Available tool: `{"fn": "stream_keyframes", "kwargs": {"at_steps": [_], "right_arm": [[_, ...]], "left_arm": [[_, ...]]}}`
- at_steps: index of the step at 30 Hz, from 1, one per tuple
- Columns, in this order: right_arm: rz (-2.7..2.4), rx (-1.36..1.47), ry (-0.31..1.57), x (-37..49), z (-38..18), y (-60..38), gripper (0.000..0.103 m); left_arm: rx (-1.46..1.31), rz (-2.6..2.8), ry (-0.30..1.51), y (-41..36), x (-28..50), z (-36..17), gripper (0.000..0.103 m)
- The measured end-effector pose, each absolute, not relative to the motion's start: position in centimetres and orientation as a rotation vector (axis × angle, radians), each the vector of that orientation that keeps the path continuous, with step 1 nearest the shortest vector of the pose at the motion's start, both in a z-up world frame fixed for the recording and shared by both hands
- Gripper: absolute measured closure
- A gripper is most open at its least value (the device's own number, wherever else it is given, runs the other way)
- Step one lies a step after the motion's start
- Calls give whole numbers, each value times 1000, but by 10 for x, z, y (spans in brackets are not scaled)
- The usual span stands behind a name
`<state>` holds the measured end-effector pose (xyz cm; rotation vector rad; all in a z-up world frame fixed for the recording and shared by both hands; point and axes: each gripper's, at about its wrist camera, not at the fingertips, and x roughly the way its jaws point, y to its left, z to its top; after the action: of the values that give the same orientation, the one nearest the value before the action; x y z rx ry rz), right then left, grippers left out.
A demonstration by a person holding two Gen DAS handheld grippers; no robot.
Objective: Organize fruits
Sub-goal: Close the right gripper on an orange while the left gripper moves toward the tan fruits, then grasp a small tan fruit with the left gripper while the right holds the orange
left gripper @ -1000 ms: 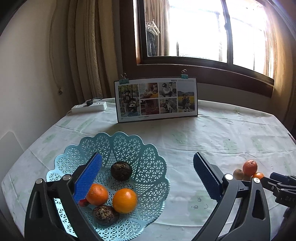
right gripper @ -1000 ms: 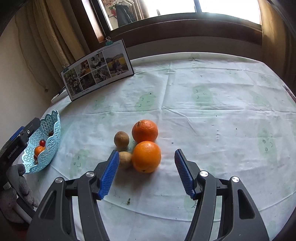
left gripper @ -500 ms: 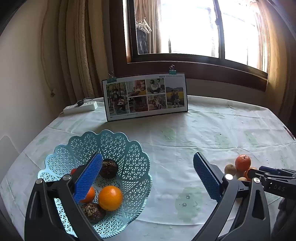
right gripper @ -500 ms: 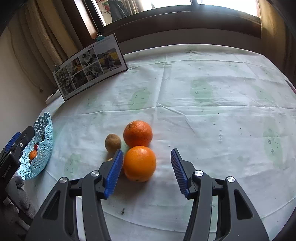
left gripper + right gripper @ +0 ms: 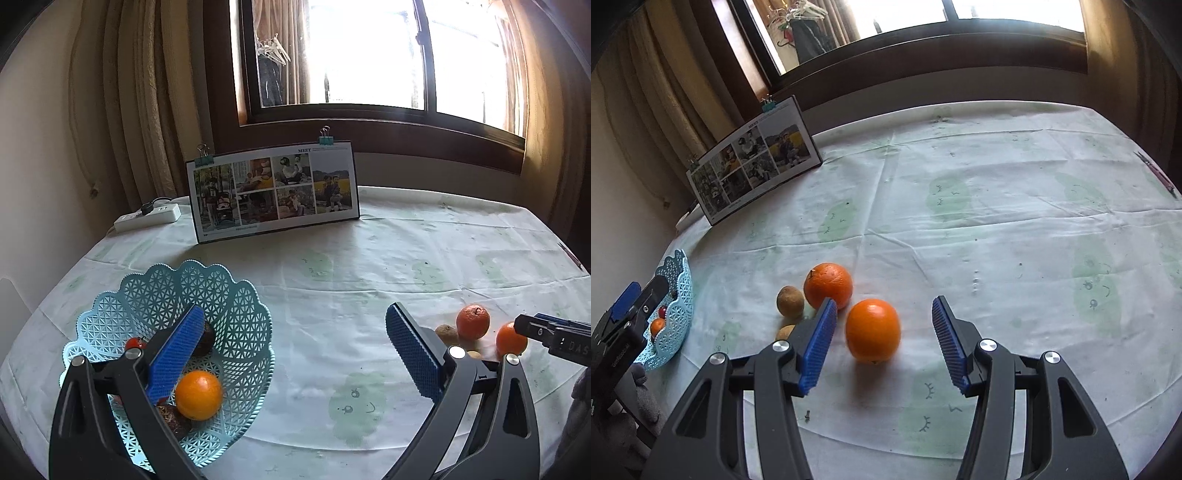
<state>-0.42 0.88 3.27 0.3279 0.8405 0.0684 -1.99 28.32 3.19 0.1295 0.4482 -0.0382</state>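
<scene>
In the right wrist view my right gripper (image 5: 883, 305) is open and straddles a smooth orange (image 5: 873, 329) on the tablecloth; neither pad touches it. Just left of it lie a second, rougher orange (image 5: 828, 285) and two small brown fruits (image 5: 790, 301). My left gripper (image 5: 295, 314) is open and holds nothing, hovering over the right side of a light blue lattice basket (image 5: 236, 321). The basket holds an orange (image 5: 198, 395), two dark fruits (image 5: 205, 338) and a small red fruit (image 5: 133, 343). The right gripper's tip (image 5: 546, 330) shows beside the loose oranges (image 5: 472, 321).
A photo board (image 5: 273, 192) held by binder clips stands at the back of the round table, with a white power strip (image 5: 147, 218) to its left. Curtains and a window lie behind. A thin pen-like item (image 5: 1156, 173) rests near the table's right edge.
My right gripper has moved forward, so the near orange now sits between its fingers. The left gripper has drawn back and up from the basket, which now sits lower left in view.
</scene>
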Motion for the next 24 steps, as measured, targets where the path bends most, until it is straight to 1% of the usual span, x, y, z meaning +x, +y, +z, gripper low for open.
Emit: {"fn": "stream_keyframes", "kwargs": {"at_steps": [4,8,10,12,17,24], "right_arm": [[84,289,879,3,23,21,50],[74,291,900,7,15,19,55],[69,292,901,8,13,16,63],[69,299,900,8,12,13,66],[70,317,880,6,16,8,67],[52,375,838,1,25,-9,67]], "left_arm": [[141,-52,452,277,-22,30,3],[137,-76,473,272,-22,27,3],[144,-84,478,267,-22,26,3],[153,-95,482,261,-22,25,3],[181,-142,500,244,-23,20,3],[184,-251,579,219,-19,6,3]]}}
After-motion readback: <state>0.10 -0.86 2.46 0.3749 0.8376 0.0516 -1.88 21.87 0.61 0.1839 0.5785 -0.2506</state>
